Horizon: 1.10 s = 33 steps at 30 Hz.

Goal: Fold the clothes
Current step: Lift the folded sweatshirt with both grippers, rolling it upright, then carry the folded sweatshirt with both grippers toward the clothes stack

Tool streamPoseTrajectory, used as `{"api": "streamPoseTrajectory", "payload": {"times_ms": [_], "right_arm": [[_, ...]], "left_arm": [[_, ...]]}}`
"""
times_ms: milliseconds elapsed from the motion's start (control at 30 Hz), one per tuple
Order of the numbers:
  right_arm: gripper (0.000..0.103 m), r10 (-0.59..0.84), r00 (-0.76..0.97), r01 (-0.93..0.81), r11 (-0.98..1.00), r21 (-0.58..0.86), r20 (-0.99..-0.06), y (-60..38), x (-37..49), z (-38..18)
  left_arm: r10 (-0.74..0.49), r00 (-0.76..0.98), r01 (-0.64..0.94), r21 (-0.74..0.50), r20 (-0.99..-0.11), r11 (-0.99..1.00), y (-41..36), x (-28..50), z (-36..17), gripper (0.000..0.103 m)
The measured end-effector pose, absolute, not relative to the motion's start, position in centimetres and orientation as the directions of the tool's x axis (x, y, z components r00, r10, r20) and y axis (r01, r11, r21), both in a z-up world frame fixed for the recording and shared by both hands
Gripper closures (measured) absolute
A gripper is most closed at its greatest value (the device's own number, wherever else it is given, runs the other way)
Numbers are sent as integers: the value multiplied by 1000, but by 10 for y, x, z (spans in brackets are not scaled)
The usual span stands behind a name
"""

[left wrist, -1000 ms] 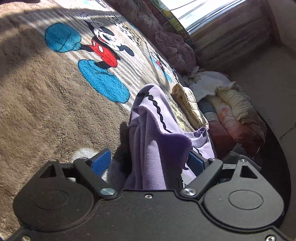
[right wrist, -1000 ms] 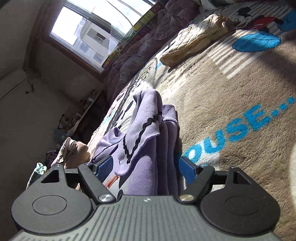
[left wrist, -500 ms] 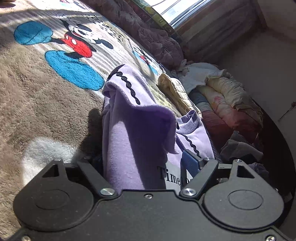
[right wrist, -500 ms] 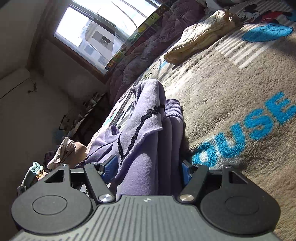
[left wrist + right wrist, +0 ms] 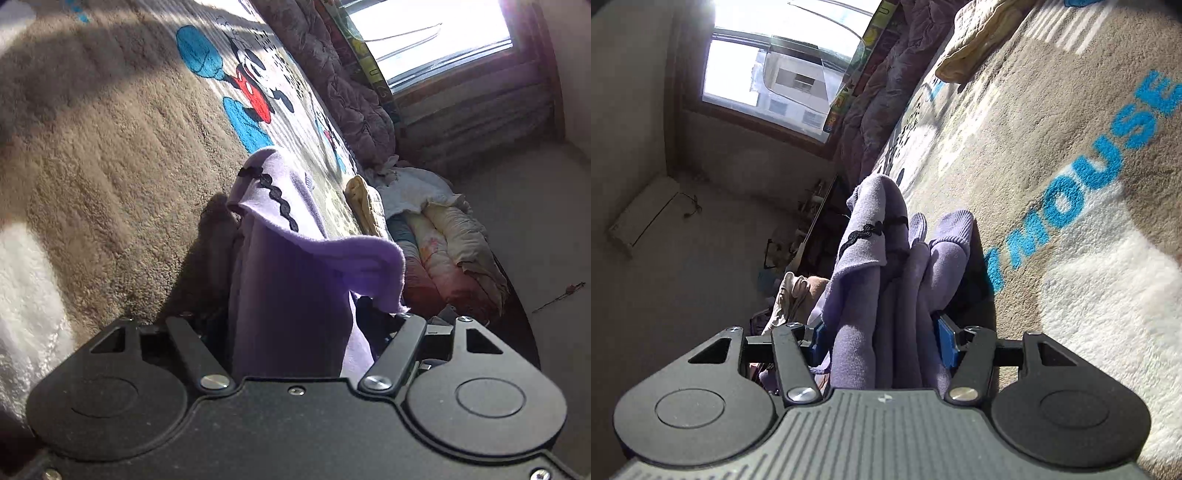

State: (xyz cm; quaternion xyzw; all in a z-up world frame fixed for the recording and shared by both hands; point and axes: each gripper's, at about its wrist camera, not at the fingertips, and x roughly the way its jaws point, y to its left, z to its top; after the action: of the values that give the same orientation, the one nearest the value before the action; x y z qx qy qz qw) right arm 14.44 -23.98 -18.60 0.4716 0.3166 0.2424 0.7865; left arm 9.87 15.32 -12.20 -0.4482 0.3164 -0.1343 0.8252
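One fleecy brown blanket [image 5: 110, 177] covers the bed, printed with cartoon mouse figures and blue lettering; wide stretches of it lie bare to the left in the left wrist view and to the right in the right wrist view [image 5: 1071, 147]. One window [image 5: 775, 70] sits in the far wall, and one long purple quilt [image 5: 343, 85] runs along the bed's far edge below it. Past the bed's edge, a heap of rolled bedding [image 5: 443, 240] fills the floor corner, so little room is free on that side.

One lilac sweatshirt [image 5: 288, 295] with black wavy trim is bunched into upright folds on the blanket, raised between both tools. One folded yellow garment [image 5: 365, 206] lies on the blanket beyond it, well apart.

The left tongs [image 5: 295, 332] stand partly open with thick lilac folds filling the gap; the pads are hidden by cloth, so it cannot be told whether they press on it. Their jaws have just been opening. The right tongs [image 5: 879, 339] are also partly open and have just been opening; the sweatshirt [image 5: 894, 295] fills the space between the two blue pads [image 5: 945, 341], touching both.
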Motion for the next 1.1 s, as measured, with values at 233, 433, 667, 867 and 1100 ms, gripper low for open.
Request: {"api": "streamPoseTrajectory", "payload": {"times_ms": [233,433,667,867,1100], "right_arm": [[31,621,693,-137,612,779,-366,-215,127,-181],[32,612,713,-153,612,776,-342,-214,114,-191],[38,644,690,-184,598,780,-331,-213,122,-195],[59,713,662,-192,458,868,-230,-222,129,-202],[62,770,636,-257,281,925,-57,-221,134,-185]], "left_arm": [[-485,770,-26,-779,-415,626,154,89,-121,24],[-461,763,-9,-721,-453,692,143,86,-122,28],[-486,747,0,-732,-453,682,133,89,-124,39],[-561,760,11,-857,-327,515,157,82,-136,55],[-568,800,97,-892,-194,442,184,71,-101,58]]}}
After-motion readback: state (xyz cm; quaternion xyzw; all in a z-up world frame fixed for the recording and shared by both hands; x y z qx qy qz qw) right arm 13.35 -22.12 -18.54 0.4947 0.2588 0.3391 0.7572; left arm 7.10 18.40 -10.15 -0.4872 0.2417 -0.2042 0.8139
